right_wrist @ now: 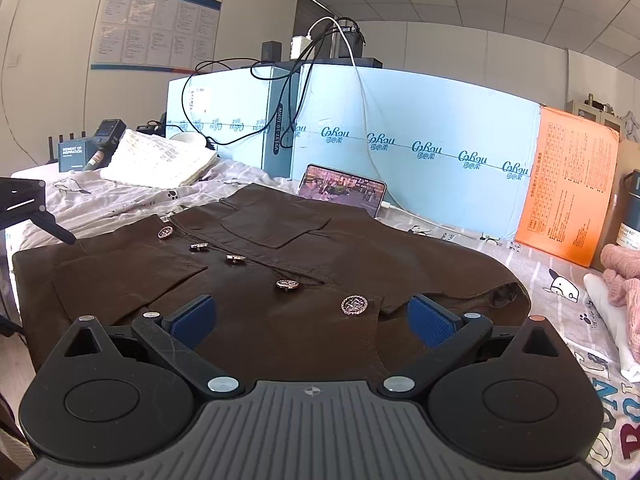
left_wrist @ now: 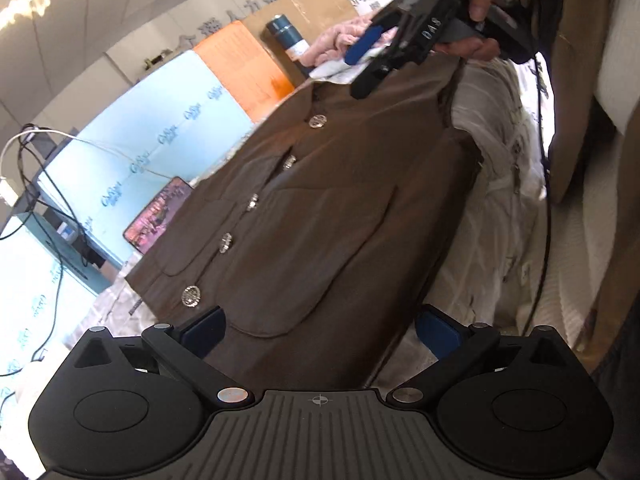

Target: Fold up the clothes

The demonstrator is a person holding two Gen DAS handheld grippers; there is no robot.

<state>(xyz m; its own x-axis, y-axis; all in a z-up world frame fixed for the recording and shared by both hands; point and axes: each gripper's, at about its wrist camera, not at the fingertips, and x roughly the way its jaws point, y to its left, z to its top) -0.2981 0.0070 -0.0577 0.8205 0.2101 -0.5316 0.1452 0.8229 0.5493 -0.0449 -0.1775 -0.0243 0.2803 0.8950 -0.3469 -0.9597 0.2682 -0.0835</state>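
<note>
A brown jacket (left_wrist: 320, 200) with several metal buttons lies flat and buttoned on the patterned sheet (right_wrist: 560, 280). In the left wrist view my left gripper (left_wrist: 320, 330) is open at the jacket's hem end, its blue pads (left_wrist: 202, 330) spread over the cloth and holding nothing. My right gripper (left_wrist: 380, 56), held by a hand (left_wrist: 480, 4), hovers at the collar end. In the right wrist view the jacket (right_wrist: 280, 272) fills the middle. There my right gripper (right_wrist: 312, 320) is open just above the cloth near the top button (right_wrist: 354, 305). Part of my left gripper (right_wrist: 24, 204) shows at the left edge.
A lit phone (right_wrist: 342, 192) leans on pale blue foam boxes (right_wrist: 400, 120) behind the jacket, with an orange box (right_wrist: 568, 184) to the right. Pink knitwear (right_wrist: 624, 280) and a white cloth (right_wrist: 608, 320) lie at the right. A white folded blanket (right_wrist: 160, 160) and cables are at the back left.
</note>
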